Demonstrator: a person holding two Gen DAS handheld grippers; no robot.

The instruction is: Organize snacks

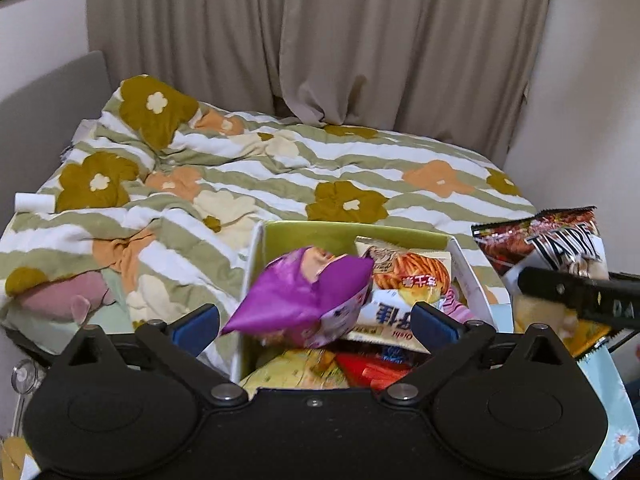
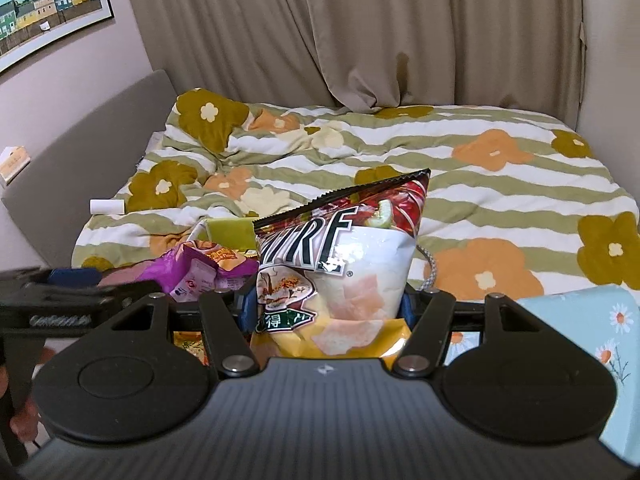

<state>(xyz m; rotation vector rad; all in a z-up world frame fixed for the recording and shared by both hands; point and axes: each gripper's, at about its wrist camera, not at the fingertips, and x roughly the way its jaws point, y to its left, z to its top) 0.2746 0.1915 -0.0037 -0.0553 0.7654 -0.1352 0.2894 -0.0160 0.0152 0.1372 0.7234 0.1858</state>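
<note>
A green box (image 1: 468,276) holds several snack packs. A purple snack bag (image 1: 304,300) lies tilted on top of them, between the blue pads of my left gripper (image 1: 316,326), which stands wide open and clear of the bag. An orange-and-cream pack (image 1: 412,268) and a white pack (image 1: 392,320) lie behind it. My right gripper (image 2: 326,306) is shut on a large white, red and yellow chip bag (image 2: 344,264), held upright. That chip bag (image 1: 548,248) shows right of the box in the left wrist view, and the purple bag (image 2: 200,268) shows left of it in the right wrist view.
The box stands at the foot of a bed with a flowered green-striped quilt (image 1: 280,160). Beige curtains (image 1: 320,40) hang behind. A light-blue daisy-print cloth (image 2: 580,332) lies at the right. A pink soft thing (image 1: 64,296) rests on the left. A white roll (image 2: 106,206) lies near the grey headboard (image 2: 100,140).
</note>
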